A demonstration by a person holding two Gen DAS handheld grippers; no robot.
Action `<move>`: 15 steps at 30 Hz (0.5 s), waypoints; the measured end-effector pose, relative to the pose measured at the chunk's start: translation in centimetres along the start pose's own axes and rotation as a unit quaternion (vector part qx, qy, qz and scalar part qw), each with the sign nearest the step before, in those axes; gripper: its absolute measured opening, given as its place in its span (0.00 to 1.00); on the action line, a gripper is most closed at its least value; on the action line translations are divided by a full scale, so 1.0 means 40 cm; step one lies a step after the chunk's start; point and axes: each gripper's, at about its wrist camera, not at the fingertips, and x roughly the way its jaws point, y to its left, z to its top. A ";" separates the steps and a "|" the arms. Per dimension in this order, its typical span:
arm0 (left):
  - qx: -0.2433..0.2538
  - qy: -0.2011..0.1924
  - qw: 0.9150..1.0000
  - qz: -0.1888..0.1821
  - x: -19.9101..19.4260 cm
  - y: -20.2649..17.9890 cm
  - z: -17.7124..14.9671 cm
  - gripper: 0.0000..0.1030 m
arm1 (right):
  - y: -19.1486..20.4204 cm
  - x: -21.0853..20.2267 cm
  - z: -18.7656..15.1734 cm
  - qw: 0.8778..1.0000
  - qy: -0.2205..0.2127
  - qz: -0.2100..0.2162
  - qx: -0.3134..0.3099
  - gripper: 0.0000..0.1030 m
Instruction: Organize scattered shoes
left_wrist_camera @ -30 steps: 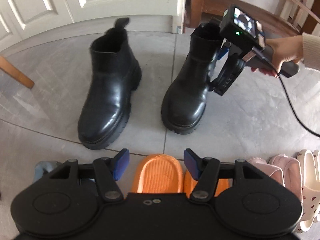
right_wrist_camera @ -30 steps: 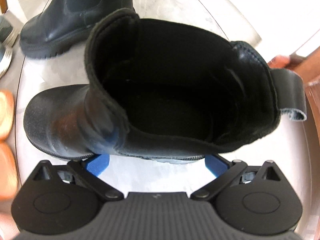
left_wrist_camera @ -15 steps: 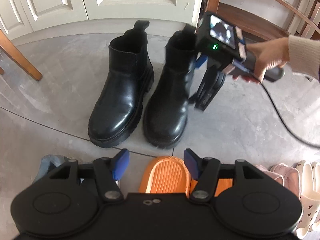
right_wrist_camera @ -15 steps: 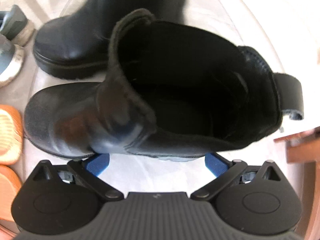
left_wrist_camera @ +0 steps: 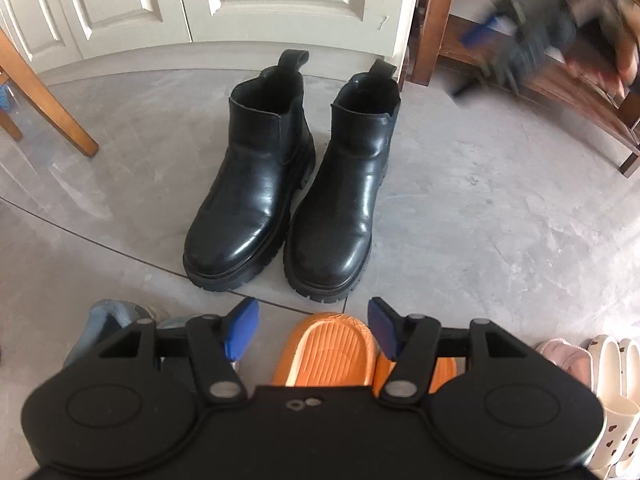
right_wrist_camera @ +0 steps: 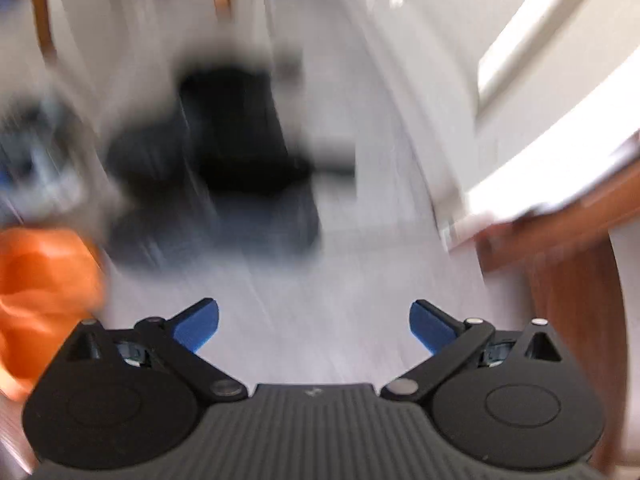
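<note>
The two glossy black leather ankle boots are standing paired, toes touching, before the cream panelled door, while the left gripper and, seemingly through blur, the right gripper are hanging wide, holding nothing.

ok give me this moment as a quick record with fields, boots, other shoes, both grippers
boots: two black boots upright side by side on the grey floor, toes toward the left camera
other shoes: orange slippers under the left gripper; pale slippers at the right edge
left gripper: open, empty, above the orange slippers
right gripper: open, empty, view heavily blurred
door: white panelled door behind the boots
</note>
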 end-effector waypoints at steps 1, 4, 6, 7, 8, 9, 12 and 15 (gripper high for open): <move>-0.001 -0.001 1.000 0.000 -0.003 0.004 -0.001 0.59 | 0.025 -0.001 0.034 1.000 -0.017 0.016 -0.005 1.00; -0.009 -0.005 1.000 0.006 -0.010 0.026 -0.012 0.59 | 0.160 0.090 0.147 0.999 -0.021 0.033 -0.034 1.00; -0.016 -0.002 1.000 0.011 -0.010 0.043 -0.022 0.59 | 0.240 0.161 0.214 0.998 -0.004 0.043 -0.046 1.00; -0.019 0.000 1.000 0.012 -0.009 0.050 -0.026 0.59 | 0.272 0.176 0.234 0.998 0.004 0.048 -0.049 1.00; -0.022 0.000 1.000 0.011 -0.008 0.057 -0.030 0.59 | 0.279 0.194 0.239 0.997 0.009 0.050 -0.052 1.00; -0.026 0.001 1.000 0.010 -0.005 0.066 -0.035 0.59 | 0.286 0.232 0.245 0.997 0.018 0.050 -0.056 1.00; -0.041 0.003 0.999 0.008 0.007 0.083 -0.039 0.59 | 0.331 0.358 0.296 0.996 0.067 0.036 -0.053 1.00; -0.046 0.004 0.999 0.006 0.016 0.093 -0.039 0.59 | 0.340 0.450 0.324 0.993 0.106 0.038 -0.044 1.00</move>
